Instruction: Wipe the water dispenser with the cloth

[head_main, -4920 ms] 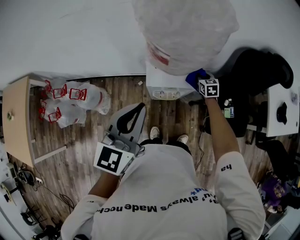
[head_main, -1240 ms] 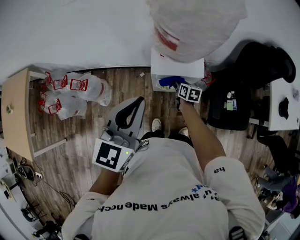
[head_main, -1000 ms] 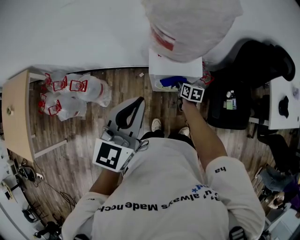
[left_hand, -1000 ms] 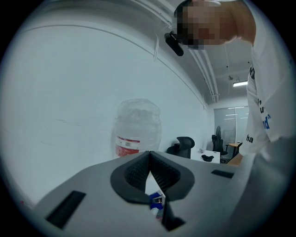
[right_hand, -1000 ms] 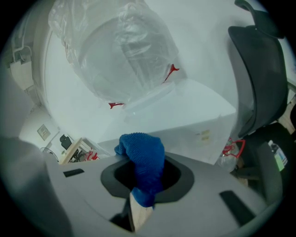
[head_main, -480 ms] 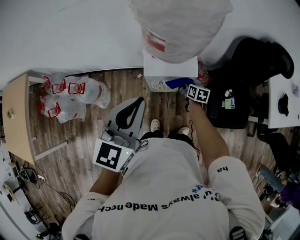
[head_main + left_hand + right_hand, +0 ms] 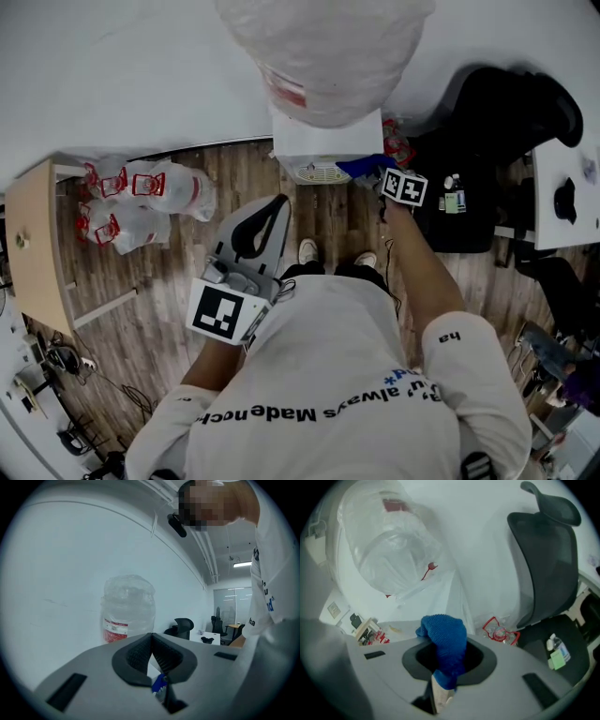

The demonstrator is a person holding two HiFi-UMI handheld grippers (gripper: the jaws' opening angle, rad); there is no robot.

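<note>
Moved rightward, the right tool (image 7: 382, 175) now sits at the right corner of the water dispenser (image 7: 323, 142), upper middle, its jaws tight on the blue cloth (image 7: 362, 166). The left tool (image 7: 151, 641) is closed and empty.

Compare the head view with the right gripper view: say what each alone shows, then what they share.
Only the head view shows the left hand-held gripper, the person's shoes, the plastic bags on the floor and the wooden table. Only the right gripper view shows the right hand-held gripper with its jaws closed on the blue cloth. Both show that cloth, the big water bottle on the dispenser and the black chair.
</note>
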